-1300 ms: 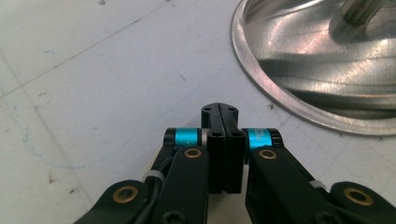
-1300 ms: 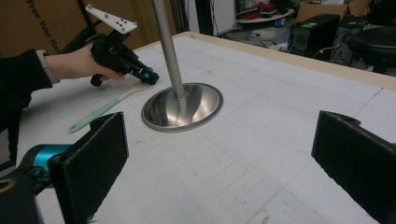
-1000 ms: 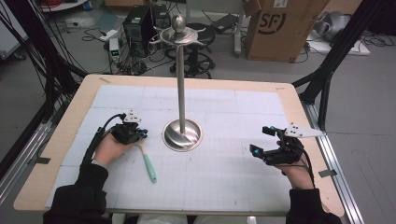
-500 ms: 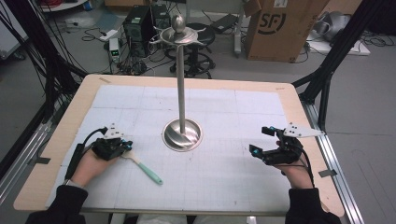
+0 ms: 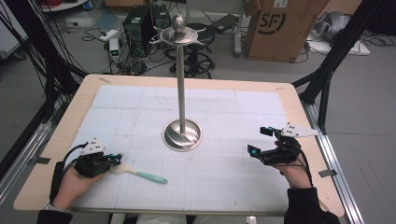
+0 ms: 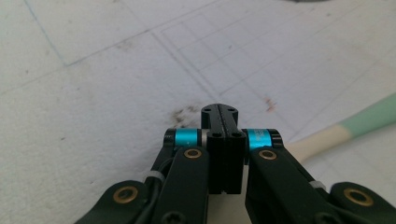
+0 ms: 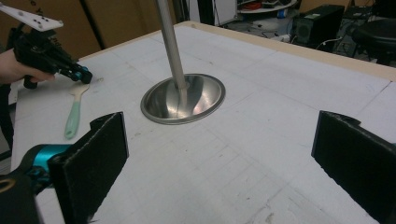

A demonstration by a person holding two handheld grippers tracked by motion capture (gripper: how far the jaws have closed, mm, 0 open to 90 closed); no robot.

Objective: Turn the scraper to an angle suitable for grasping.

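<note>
Spatula (image 5: 140,173) now lies just right of the closed left gripper (image 5: 114,159), dragged toward table edge; right gripper (image 5: 259,141) idle, open.

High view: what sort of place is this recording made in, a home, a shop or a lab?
Most likely a lab or workshop set up for recording. A computer tower stands among loose floor cables, a cardboard box sits behind the table, and black frame struts flank it.

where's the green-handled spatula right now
In the high view the spatula lies flat at front left, its pale head at the left gripper, left of the metal stand.
</note>
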